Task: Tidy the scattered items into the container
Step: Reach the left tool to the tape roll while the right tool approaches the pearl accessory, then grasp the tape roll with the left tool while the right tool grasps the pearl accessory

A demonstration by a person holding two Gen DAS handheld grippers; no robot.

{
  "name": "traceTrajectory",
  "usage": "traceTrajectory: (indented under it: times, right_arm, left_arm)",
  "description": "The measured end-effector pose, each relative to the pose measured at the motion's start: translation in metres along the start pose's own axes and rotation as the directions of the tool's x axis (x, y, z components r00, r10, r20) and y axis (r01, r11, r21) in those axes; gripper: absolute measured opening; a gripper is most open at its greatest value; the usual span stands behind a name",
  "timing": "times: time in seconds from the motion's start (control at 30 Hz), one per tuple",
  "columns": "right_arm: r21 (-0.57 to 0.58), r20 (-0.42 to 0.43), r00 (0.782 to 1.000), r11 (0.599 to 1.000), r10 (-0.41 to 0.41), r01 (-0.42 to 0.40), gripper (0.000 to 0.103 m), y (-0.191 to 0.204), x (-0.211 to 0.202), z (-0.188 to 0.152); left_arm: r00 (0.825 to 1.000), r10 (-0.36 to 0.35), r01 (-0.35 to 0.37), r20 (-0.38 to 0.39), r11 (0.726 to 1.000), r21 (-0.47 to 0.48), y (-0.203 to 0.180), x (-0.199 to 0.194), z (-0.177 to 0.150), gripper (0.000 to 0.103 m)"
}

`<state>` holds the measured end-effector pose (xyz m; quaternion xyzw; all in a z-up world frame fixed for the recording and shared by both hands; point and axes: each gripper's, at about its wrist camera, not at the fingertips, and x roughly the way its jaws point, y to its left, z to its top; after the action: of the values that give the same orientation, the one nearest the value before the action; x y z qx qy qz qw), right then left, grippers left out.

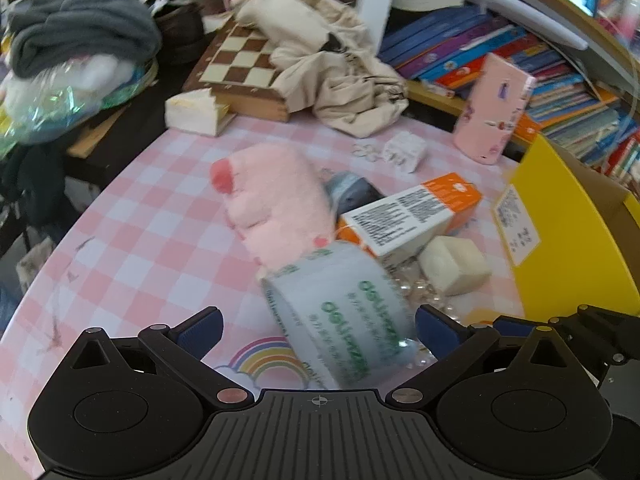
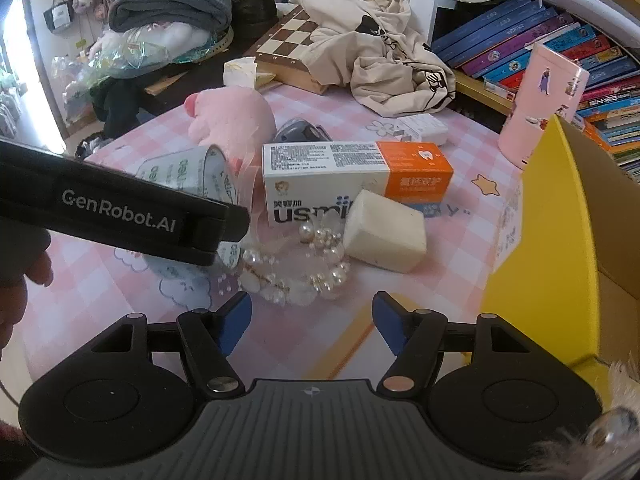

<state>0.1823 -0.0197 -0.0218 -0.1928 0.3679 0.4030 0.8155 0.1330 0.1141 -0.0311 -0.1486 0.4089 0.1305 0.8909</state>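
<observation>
Most of the clutter remains on the checked table: tape roll between the open left gripper, pearl piece before the empty, part-open right gripper, yellow box waiting beside

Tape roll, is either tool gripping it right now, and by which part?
Nothing is held. The tape roll sits between the left tool's open jaws with a clear gap on one side; the right tool is open and empty.

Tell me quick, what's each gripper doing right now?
Left gripper: open around the tape roll, pads not pressing it.
Right gripper: open, empty.
</observation>
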Motion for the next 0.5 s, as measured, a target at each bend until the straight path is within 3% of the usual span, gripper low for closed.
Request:
traceTrajectory:
  times: [0.1,0.27,0.33,0.5]
  right_arm:
    - [0.025,0.002,1.0,1.0,0.01,-0.01,0.065,-0.003,0.007,0.003]
    - [0.057,0.001,0.999,0.998,0.034,-0.034,0.064,-0.006,0.018,0.006]
    - [0.063,0.001,0.999,0.997,0.045,-0.045,0.064,-0.006,0.022,0.007]
    - [0.068,-0.007,0.998,0.996,0.063,-0.062,0.063,-0.007,0.029,0.007]
  left_arm:
    - [1.0,-0.026,0.026,0.003,0.999,-0.02,0.006,-0.002,0.0,0.092]
    - [0.998,-0.062,0.062,-0.011,0.998,0.011,0.003,-0.004,0.0,0.05]
    - [0.998,-0.063,0.064,-0.009,0.998,0.029,0.002,-0.007,0.001,0.041]
    - [1.0,-0.013,0.013,-0.007,1.0,-0.002,0.016,-0.014,0.001,0.041]
